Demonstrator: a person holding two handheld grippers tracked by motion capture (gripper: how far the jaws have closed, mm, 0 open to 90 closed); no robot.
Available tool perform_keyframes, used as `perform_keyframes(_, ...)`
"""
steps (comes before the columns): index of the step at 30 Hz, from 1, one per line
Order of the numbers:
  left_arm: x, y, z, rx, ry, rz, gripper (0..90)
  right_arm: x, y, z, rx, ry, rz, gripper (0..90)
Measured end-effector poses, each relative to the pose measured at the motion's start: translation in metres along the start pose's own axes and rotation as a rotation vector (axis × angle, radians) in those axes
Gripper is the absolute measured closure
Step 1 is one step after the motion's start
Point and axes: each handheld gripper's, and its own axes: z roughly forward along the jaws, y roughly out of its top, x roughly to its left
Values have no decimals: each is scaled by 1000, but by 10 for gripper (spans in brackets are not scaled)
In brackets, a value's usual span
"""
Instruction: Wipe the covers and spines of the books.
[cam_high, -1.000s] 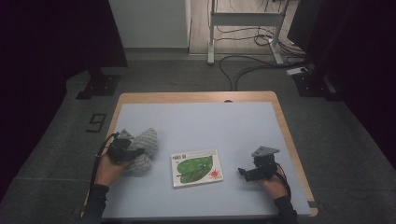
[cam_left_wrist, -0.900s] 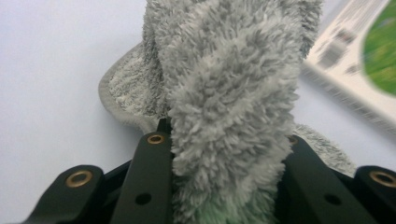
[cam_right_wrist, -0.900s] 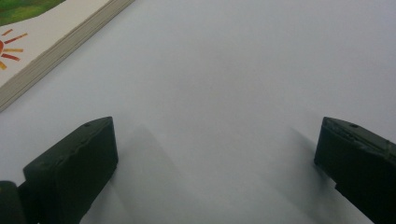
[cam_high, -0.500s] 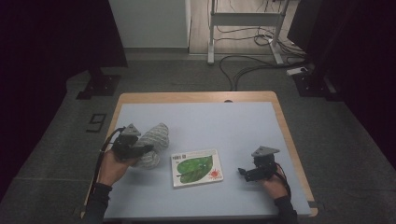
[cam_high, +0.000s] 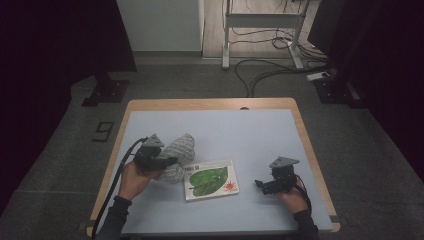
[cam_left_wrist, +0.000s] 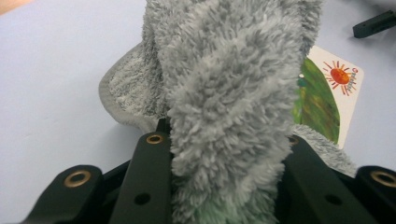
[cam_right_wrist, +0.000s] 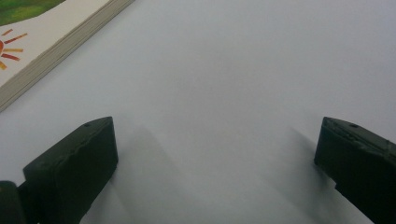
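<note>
Grey cloth (cam_left_wrist: 224, 93): a fluffy, ribbed bundle pinched between the jaws of the left gripper (cam_high: 161, 163); in the left gripper view it rises straight up from between the two black jaws, and a flatter edged fold hangs off to the left of them.
Cloth in the high view (cam_high: 177, 155): bunched just ahead of the left gripper, its lower part reaching the table beside the book's near corner.
Left gripper: jaws pressed onto the cloth from both sides, held by the person's left hand (cam_high: 132, 177), cable trailing back along the forearm.
Book (cam_high: 211, 179): flat on the table just beyond the cloth, between the two grippers; green leaf and red sun on its cover.
Right gripper (cam_high: 265, 186): jaws spread wide with nothing but bare table between them, well apart from the cloth; the book's edge lies ahead and to its left.
Table (cam_high: 250, 130): pale blue top with a wooden rim.
</note>
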Motion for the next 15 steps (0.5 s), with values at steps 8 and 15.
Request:
perform_keyframes(8, -10, 6, 26, 26, -23, 14, 703, 0, 0, 0, 0, 0, 0, 0)
perform_keyframes(15, -19, 4, 52, 73, -37, 33, 702, 0, 0, 0, 0, 0, 0, 0)
